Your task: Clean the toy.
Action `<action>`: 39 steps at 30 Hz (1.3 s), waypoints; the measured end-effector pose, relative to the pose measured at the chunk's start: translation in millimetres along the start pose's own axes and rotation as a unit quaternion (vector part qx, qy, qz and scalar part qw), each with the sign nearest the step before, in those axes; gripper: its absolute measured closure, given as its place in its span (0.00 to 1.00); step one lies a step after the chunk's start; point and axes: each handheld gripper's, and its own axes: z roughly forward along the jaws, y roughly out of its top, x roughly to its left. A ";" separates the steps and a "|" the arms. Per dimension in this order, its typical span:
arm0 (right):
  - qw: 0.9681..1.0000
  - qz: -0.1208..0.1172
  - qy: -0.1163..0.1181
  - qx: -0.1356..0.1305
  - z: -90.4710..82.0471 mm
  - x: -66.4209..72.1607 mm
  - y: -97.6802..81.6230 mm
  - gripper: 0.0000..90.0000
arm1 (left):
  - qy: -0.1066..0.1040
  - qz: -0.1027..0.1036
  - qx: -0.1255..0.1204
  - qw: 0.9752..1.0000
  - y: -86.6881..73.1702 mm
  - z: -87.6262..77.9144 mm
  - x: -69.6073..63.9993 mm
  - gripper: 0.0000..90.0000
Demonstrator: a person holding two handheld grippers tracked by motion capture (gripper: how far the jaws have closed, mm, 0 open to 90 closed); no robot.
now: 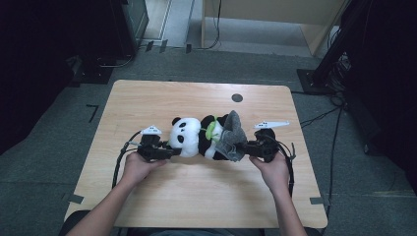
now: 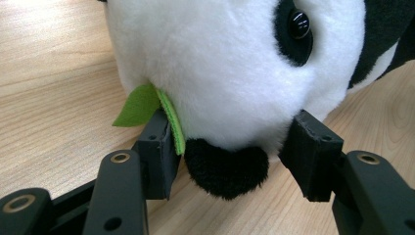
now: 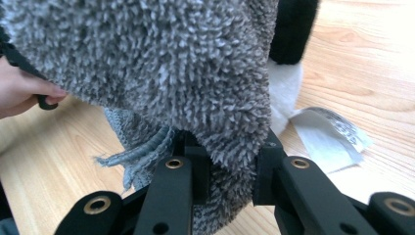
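Panda plush toy [image 1: 189, 137], black-and-white and soft, lies between two grippers while a shaggy grey cloth [image 1: 232, 135] covers its lower body.

Left gripper [image 2: 230, 147] has its jaws clamped on the panda's head, a green felt leaf [image 2: 142, 105] beside one jaw; right gripper [image 3: 229, 169] pinches the grey cloth's edge. Judging by this, pull the cloth evenly while the head stays pinned. Beneath is a pale wooden table [image 1: 196, 196], grey carpet around it.

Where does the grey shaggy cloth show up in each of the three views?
High view: grey shaggy cloth right of centre, draped over the plush panda, at the right hand-held gripper.
Left gripper view: not in it.
Right gripper view: cloth across the top and centre, pinched between the jaws.
Shared landmark: the panda, on the wooden table.
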 end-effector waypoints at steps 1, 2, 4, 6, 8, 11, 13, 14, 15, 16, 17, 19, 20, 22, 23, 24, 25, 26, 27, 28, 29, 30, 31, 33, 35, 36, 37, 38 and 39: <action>1.000 0.004 -0.002 0.002 -0.6 -1.1 -0.5 0.84 | 0.000 -0.001 0.000 1.000 0.1 0.1 0.1 0.48; 1.000 0.003 -0.005 0.002 -0.7 -2.6 -1.0 0.84 | -0.001 -0.002 0.000 1.000 0.2 0.1 0.2 0.48; 1.000 0.005 -0.013 0.004 -1.2 -5.2 -2.0 0.84 | 0.000 -0.002 0.000 1.000 0.2 0.1 0.1 0.48; 1.000 0.007 -0.015 0.005 -1.4 -7.8 -3.1 0.84 | -0.001 -0.002 -0.001 1.000 0.3 0.2 0.6 0.48; 1.000 0.010 -0.021 0.005 -3.1 -12.0 -3.7 0.84 | -0.002 -0.005 -0.001 1.000 0.6 0.3 1.3 0.48; 1.000 0.016 -0.026 0.002 -6.3 -15.1 -3.9 0.84 | -0.003 -0.007 -0.001 1.000 0.9 0.3 1.5 0.48; 0.999 0.016 -0.033 -0.005 -11.7 -17.7 -3.7 0.84 | -0.002 -0.006 0.000 1.000 1.0 0.3 1.3 0.48; 0.999 0.017 -0.036 -0.008 -14.3 -18.4 -3.4 0.84 | -0.002 -0.006 -0.001 1.000 1.1 0.4 1.1 0.48; 0.999 0.021 -0.043 -0.020 -23.7 -19.6 -0.8 0.84 | -0.002 -0.006 0.000 1.000 1.1 0.4 1.1 0.48; 0.999 0.021 -0.043 -0.020 -23.7 -19.6 -0.8 0.84 | -0.002 -0.006 0.000 1.000 1.1 0.4 1.1 0.48; 0.999 0.021 -0.043 -0.025 -27.4 -19.0 0.4 0.84 | -0.001 -0.006 0.000 1.000 1.2 0.4 1.0 0.48; 0.998 0.015 -0.039 -0.043 -37.4 -13.1 5.0 0.84 | -0.001 -0.006 -0.001 1.000 1.2 0.4 1.0 0.48; 0.998 0.011 -0.035 -0.048 -40.9 -8.4 7.4 0.84 | -0.001 -0.007 -0.001 1.000 1.2 0.4 1.0 0.48; 0.998 -0.004 -0.026 -0.056 -44.0 3.2 11.9 0.84 | -0.001 -0.006 -0.001 1.000 1.2 0.5 1.0 0.48; 0.998 -0.011 -0.023 -0.057 -43.7 7.8 13.4 0.84 | -0.001 -0.007 -0.001 1.000 1.3 0.5 1.0 0.48; 0.998 -0.023 -0.014 -0.055 -40.9 17.1 15.4 0.84 | -0.001 -0.007 -0.001 1.000 1.3 0.5 1.0 0.48; 0.998 -0.029 -0.007 -0.054 -38.4 21.3 16.0 0.84 | -0.001 -0.007 -0.001 1.000 1.3 0.5 1.1 0.48; 0.998 -0.033 -0.004 -0.051 -35.4 25.8 16.5 0.84 | -0.002 -0.007 -0.001 1.000 1.2 0.5 1.3 0.48; 0.998 -0.044 0.002 -0.043 -29.6 32.6 16.8 0.84 | -0.003 -0.008 -0.001 1.000 1.2 0.5 1.6 0.48; 0.998 -0.049 0.009 -0.035 -24.4 37.1 16.8 0.84 | -0.004 -0.009 -0.001 1.000 1.2 0.5 1.8 0.47; 0.998 -0.054 0.013 -0.027 -18.7 40.6 16.2 0.84 | -0.004 -0.009 -0.001 1.000 1.2 0.5 1.9 0.47; 0.998 -0.057 0.014 -0.018 -13.0 42.8 15.2 0.84 | -0.004 -0.009 -0.001 1.000 1.2 0.4 1.9 0.47; 0.998 -0.060 0.011 -0.008 -7.4 43.4 13.8 0.84 | -0.004 -0.008 0.000 1.000 1.2 0.4 1.9 0.47; 0.998 -0.061 -0.001 0.009 1.5 41.5 10.3 0.84 | -0.004 -0.004 0.002 1.000 1.0 0.3 1.5 0.47; 0.999 -0.053 0.000 0.014 5.5 36.3 7.7 0.84 | -0.003 -0.003 0.002 1.000 0.9 0.3 1.1 0.48; 0.999 -0.049 0.001 0.012 5.6 32.9 6.9 0.84 | -0.003 -0.003 0.002 1.000 0.9 0.3 1.1 0.48; 0.999 -0.046 0.002 0.010 5.2 31.0 6.7 0.84 | -0.003 -0.004 0.002 1.000 1.0 0.4 1.1 0.48; 0.999 -0.044 0.001 0.009 4.4 28.6 6.4 0.84 | -0.004 -0.005 0.001 1.000 1.0 0.4 1.2 0.48; 0.999 -0.039 0.001 0.008 3.2 23.9 5.4 0.84 | -0.004 -0.006 0.002 1.000 1.1 0.5 1.2 0.47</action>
